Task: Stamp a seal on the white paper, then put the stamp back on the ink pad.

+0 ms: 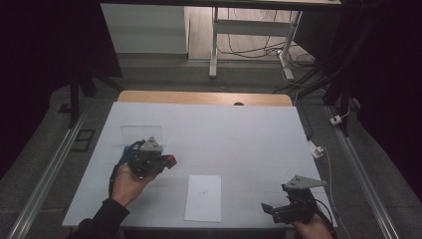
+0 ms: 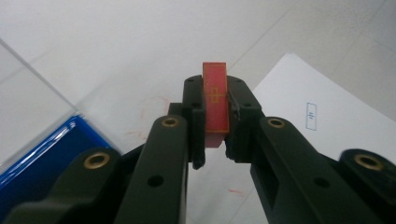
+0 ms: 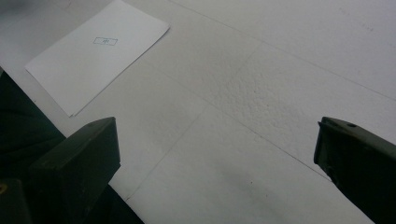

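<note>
White table (image 1: 249, 134): left gripper (image 2: 215, 121) pinches upright red block (image 2: 215, 100); right gripper (image 3: 217, 154) gapes empty.

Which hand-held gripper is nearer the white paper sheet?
Left hand-held gripper, though only slightly: beyond the white paper sheet's far-left corner. Right hand-held gripper sits off its right edge.

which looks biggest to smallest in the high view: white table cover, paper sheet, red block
1. White table cover, by far the largest.
2. Paper sheet, near the front edge.
3. Red block, a small bit showing in the left hand-held gripper. It sits higher, nearer the camera, yet looks smallest.
</note>
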Tool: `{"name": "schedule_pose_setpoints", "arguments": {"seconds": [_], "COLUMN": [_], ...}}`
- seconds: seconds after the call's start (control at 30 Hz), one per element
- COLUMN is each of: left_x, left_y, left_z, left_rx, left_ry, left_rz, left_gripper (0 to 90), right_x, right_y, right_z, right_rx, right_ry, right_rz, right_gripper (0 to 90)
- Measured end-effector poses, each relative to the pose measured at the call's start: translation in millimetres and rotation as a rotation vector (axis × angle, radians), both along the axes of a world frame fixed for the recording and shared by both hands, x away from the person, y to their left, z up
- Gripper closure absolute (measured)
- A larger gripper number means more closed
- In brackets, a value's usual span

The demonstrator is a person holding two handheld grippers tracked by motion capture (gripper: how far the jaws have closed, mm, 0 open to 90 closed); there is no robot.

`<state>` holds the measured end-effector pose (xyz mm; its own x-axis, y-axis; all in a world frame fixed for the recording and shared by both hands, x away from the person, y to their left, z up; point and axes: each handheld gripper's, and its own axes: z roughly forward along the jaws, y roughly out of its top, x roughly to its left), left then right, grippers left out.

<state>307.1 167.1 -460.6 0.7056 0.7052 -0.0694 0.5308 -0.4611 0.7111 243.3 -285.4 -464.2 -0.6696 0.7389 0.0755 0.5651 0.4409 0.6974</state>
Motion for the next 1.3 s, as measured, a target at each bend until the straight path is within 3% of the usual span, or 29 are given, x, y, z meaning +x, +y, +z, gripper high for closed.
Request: {"name": "schedule_pose_setpoints", "arguments": {"seconds": [0.37, 0.8, 1.1, 1.3], "left_x": [3.7, 11.4, 17.9, 22.9], "left_y": [21.2, 47.8, 59.1, 67.6], "left_z": [2.0, -1.5, -8.8, -14.3], "left_rx": [-0.020, 0.014, 0.048, 0.045], "left_ry": [0.003, -0.006, 0.000, 0.016], "left_rz": [0.068, 0.163, 0.200, 0.232], "left_gripper": [79.2, 79.2, 79.2, 79.2], "right_x": [0.0, 0.0, 0.0, 0.1], "right_y": [-0.6, -0.1, -0.3, -0.5], "right_z": [-0.2, 0.0, 0.0, 0.0], "right_rx": [0.005, -0.001, -0.002, 0.000], "right_ry": [-0.001, 0.000, 0.000, 0.000], "right_rz": [-0.002, -0.003, -0.002, -0.003], "right_gripper": [0.5, 0.5, 0.5, 0.5]}}
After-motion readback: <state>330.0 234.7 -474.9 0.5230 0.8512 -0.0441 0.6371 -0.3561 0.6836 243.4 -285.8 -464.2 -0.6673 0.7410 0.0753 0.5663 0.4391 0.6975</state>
